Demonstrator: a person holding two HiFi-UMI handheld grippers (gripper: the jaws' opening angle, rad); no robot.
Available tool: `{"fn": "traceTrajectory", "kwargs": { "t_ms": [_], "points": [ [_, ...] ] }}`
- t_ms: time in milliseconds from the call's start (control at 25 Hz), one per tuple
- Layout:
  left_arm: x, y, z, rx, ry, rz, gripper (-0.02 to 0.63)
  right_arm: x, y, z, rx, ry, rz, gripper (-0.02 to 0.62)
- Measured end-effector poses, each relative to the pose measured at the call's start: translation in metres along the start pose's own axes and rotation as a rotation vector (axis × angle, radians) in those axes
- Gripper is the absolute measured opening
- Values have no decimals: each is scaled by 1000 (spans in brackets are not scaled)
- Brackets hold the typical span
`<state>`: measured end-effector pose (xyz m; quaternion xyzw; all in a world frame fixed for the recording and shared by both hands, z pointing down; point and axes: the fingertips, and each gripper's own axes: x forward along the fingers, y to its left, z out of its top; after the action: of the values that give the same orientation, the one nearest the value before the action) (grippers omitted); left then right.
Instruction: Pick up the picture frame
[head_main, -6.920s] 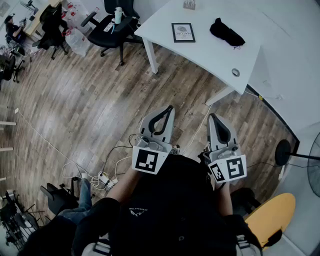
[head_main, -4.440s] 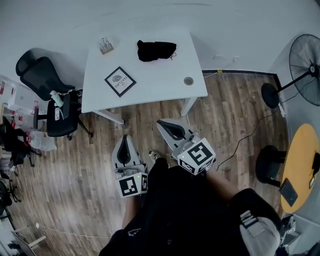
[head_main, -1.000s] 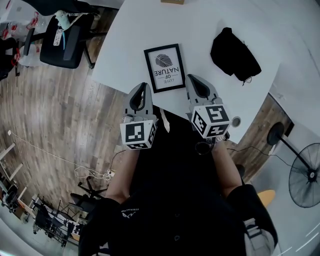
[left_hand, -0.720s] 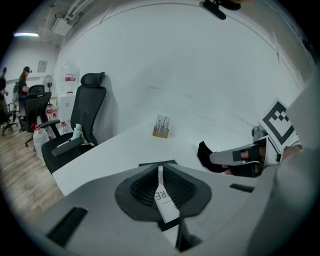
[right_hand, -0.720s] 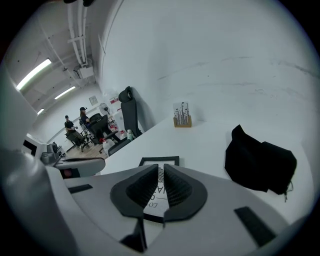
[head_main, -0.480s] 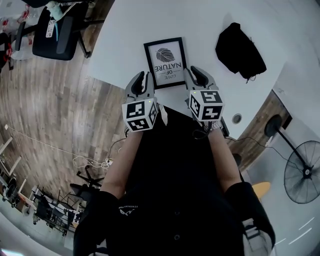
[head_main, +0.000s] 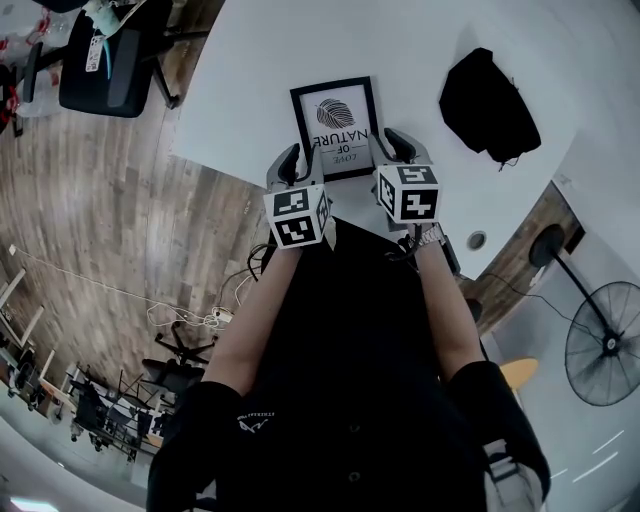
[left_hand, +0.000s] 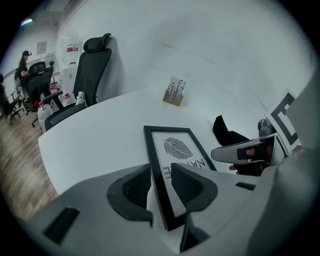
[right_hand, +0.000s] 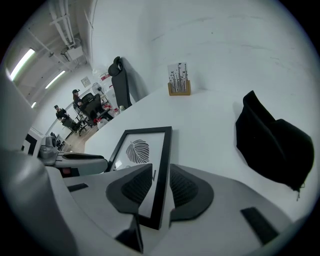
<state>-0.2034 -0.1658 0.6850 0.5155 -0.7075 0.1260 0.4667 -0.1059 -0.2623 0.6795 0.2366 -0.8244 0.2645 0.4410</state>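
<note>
Picture frame (head_main: 335, 125) lies flat on the white table (head_main: 250, 80) — leaf print, reads "LOVE OF NATURE". Left gripper (head_main: 289, 163) straddles its left bar, right gripper (head_main: 399, 148) its right bar — both jaw pairs narrow, slivers of gap showing.

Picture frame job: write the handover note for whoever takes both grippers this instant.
Left gripper: jaws apart, astride the left rail of the picture frame near its near corner; no clamp seen.
Right gripper: jaws apart, astride the right rail near the near corner; no clamp seen.
The picture frame lies flat on the white table; a black cloth lies to its right, apart from it.
Done: both grippers set at the picture frame.
Left: probably close both, then lift it level.
</note>
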Motion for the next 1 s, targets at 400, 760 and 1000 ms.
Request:
{"fn": "traceTrajectory", "kwargs": {
  "t_ms": [400,760,1000],
  "points": [
    [18,10,-9,-40,70,41,117,20,1,-20,17,96,0,103],
    [17,11,-9,-51,95,83,80,21,0,-22,40,118,-29,73],
    [13,16,-9,-67,110,102,74,18,6,-25,72,118,-20,67]
  ]
}}
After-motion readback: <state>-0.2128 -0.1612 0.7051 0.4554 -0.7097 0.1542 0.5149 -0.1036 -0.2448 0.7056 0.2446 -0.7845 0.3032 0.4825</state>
